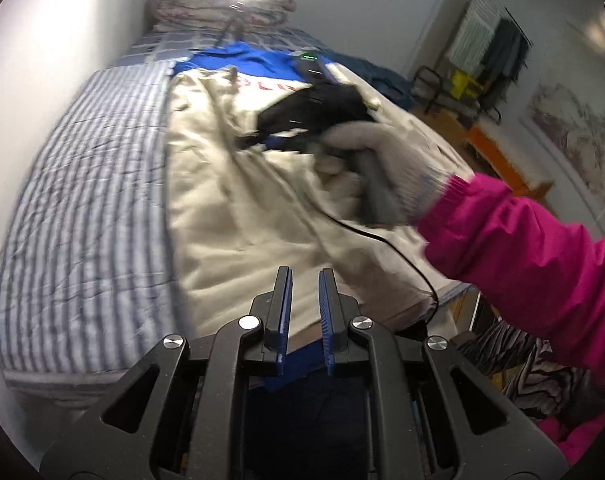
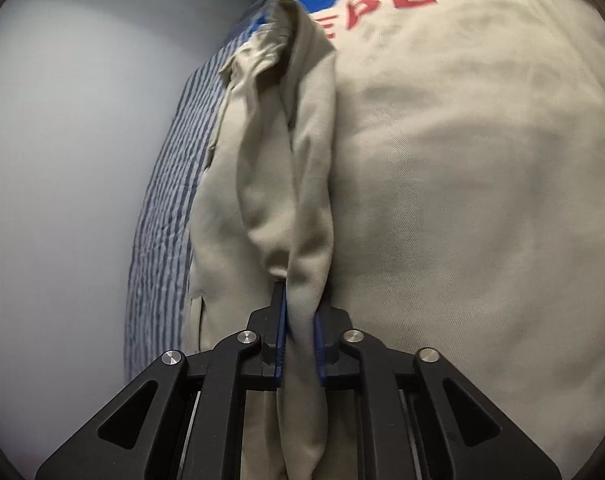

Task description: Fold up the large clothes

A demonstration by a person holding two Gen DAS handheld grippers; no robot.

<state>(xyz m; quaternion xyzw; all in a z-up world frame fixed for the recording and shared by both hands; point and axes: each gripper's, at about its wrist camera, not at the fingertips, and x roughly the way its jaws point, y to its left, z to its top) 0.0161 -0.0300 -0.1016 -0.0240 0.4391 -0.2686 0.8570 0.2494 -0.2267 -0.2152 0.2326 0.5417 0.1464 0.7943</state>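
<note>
A large beige jacket (image 1: 238,208) with a blue top part and red letters (image 2: 406,0) lies spread on the bed. In the right wrist view a long beige sleeve (image 2: 298,152) lies folded over the jacket's body. My right gripper (image 2: 300,300) is shut on that sleeve, and the cloth bunches between the blue pads (image 2: 280,332). In the left wrist view a gloved hand (image 1: 378,148) holds the right gripper's black body over the jacket's middle. My left gripper (image 1: 305,276) hovers over the jacket's near hem, its jaws a little apart with nothing between them.
A blue-and-white striped bedsheet (image 1: 90,184) covers the bed, with a white wall on its left. A folded quilt (image 1: 222,8) lies at the far end. A pink sleeve (image 1: 522,236) reaches in from the right. A black cable (image 1: 390,248) trails over the jacket.
</note>
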